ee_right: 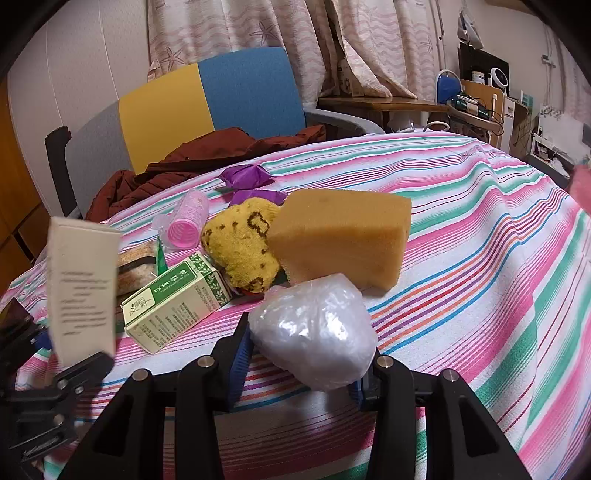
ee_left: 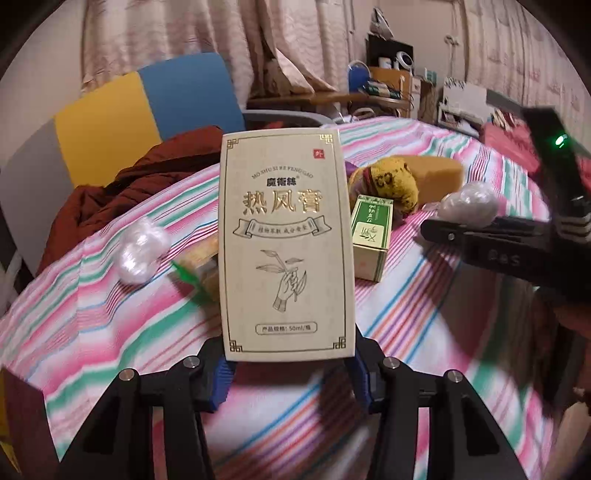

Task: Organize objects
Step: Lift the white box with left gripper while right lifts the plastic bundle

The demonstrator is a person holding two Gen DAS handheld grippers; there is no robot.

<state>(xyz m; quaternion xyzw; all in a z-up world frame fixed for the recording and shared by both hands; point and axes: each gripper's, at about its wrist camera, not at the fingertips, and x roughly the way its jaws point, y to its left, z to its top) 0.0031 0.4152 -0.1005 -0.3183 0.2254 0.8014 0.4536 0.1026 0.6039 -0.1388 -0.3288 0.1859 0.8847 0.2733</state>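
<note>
Blue-yellow chair (ee_right: 207, 107) behind table's far edge, dark red jacket (ee_right: 207, 151) draped on it; patterned curtains (ee_right: 258, 29) behind.

Behind small green-printed carton (ee_right: 177, 301): yellow plush toy (ee_right: 242, 245); right of that, touching, tan foam block (ee_right: 343, 232); behind, pink ribbed roller (ee_right: 186, 221).

Patterned curtains (ee_right: 258, 29); yellow-blue chair (ee_right: 207, 103); striped cloth (ee_right: 480, 221); cluttered wooden desk (ee_right: 388, 103).

Cream box (ee_right: 83, 284) print blurred; snack packet (ee_right: 135, 267) half hidden.
</note>
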